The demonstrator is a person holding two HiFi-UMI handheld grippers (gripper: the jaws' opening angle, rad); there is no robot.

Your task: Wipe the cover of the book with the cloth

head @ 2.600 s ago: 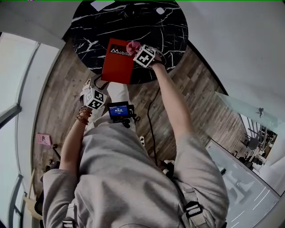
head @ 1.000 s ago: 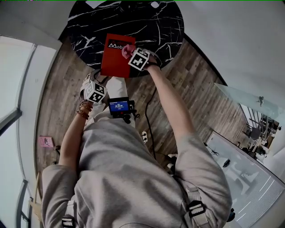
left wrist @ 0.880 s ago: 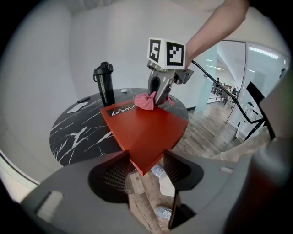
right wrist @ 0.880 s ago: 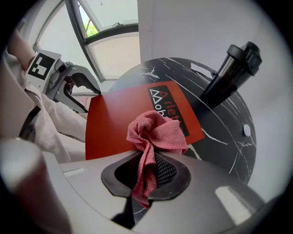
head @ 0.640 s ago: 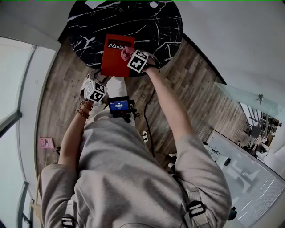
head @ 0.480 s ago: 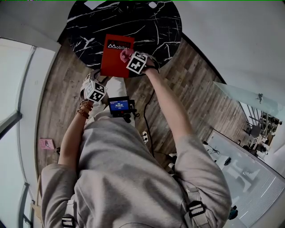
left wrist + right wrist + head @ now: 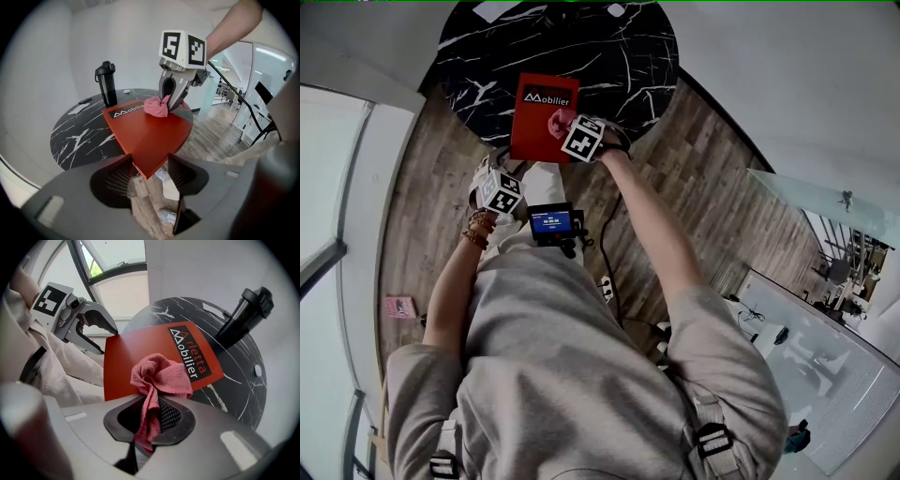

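A red book [image 7: 534, 131] with white print lies on the black marble table [image 7: 609, 56], its near corner past the table's edge. My right gripper [image 7: 565, 127] is shut on a bunched pink cloth [image 7: 161, 373] that rests on the cover [image 7: 126, 362], below the print. In the left gripper view the cloth [image 7: 156, 107] sits on the far part of the book [image 7: 145, 136] under the right gripper [image 7: 169, 105]. My left gripper [image 7: 150, 161] is open, its jaws wide apart at the overhanging corner, and it shows again as the left gripper [image 7: 110, 343] beside the book's edge.
A black bottle [image 7: 107, 84] stands on the table behind the book. White cards [image 7: 495, 9] lie at the table's far rim. A small device with a blue screen [image 7: 551, 223] hangs at the person's front. Wooden floor surrounds the table.
The right gripper has slid the cloth down and left across the cover toward the near edge, uncovering more of the white print. The left gripper has stayed by the book's near corner.
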